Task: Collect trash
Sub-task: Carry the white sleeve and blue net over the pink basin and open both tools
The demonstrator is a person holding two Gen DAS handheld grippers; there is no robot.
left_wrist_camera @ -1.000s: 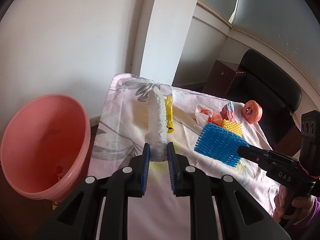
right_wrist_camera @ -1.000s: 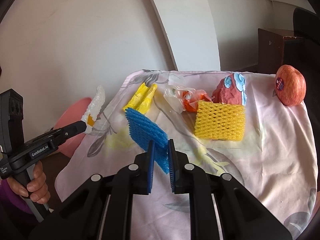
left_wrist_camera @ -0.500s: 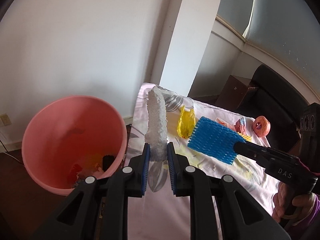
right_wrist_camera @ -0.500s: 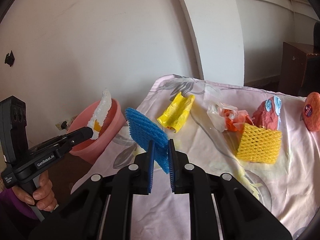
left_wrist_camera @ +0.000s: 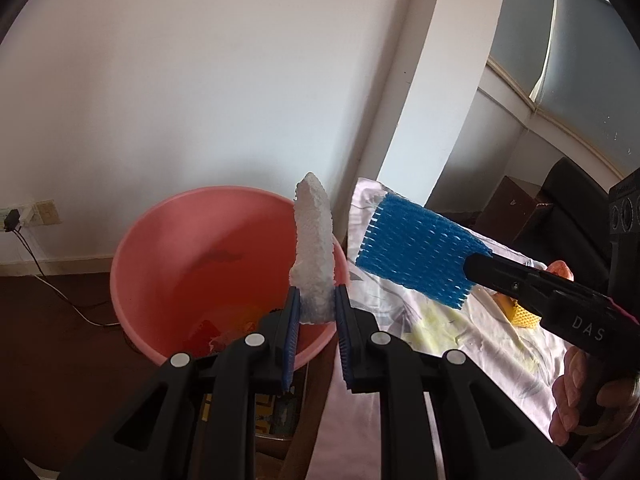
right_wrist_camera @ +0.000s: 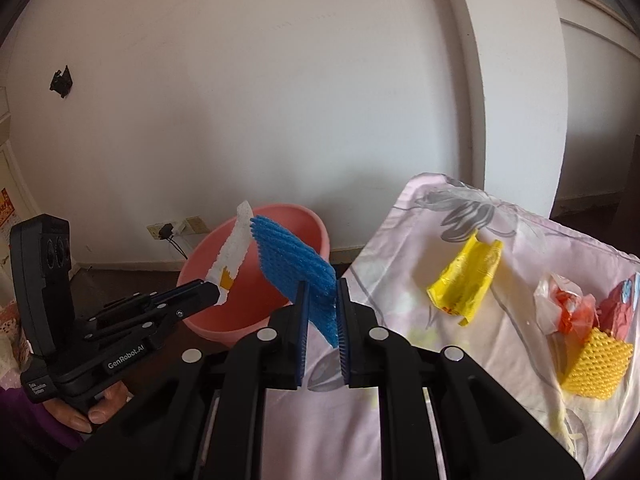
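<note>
My left gripper (left_wrist_camera: 316, 304) is shut on a white foam net (left_wrist_camera: 314, 252) and holds it upright over the near rim of the pink basin (left_wrist_camera: 168, 264). My right gripper (right_wrist_camera: 322, 300) is shut on a blue foam net (right_wrist_camera: 294, 258), held above the table's left edge beside the basin (right_wrist_camera: 280, 224). The right gripper (left_wrist_camera: 478, 260) and blue net (left_wrist_camera: 416, 252) also show in the left wrist view. The left gripper (right_wrist_camera: 214, 290) and white net (right_wrist_camera: 236, 248) also show in the right wrist view. Some trash lies in the basin's bottom.
On the pink floral tablecloth (right_wrist_camera: 420, 360) lie a yellow wrapper (right_wrist_camera: 466, 280), a crumpled clear and orange bag (right_wrist_camera: 564, 304), a red paper piece (right_wrist_camera: 618, 308) and a yellow foam net (right_wrist_camera: 596, 364). A white wall and pillar stand behind. A socket with a cable (left_wrist_camera: 24, 216) is on the wall.
Both grippers have swung left from the table toward the pink basin, carrying the white and blue nets. The basin is now nearer and more central in both views.
</note>
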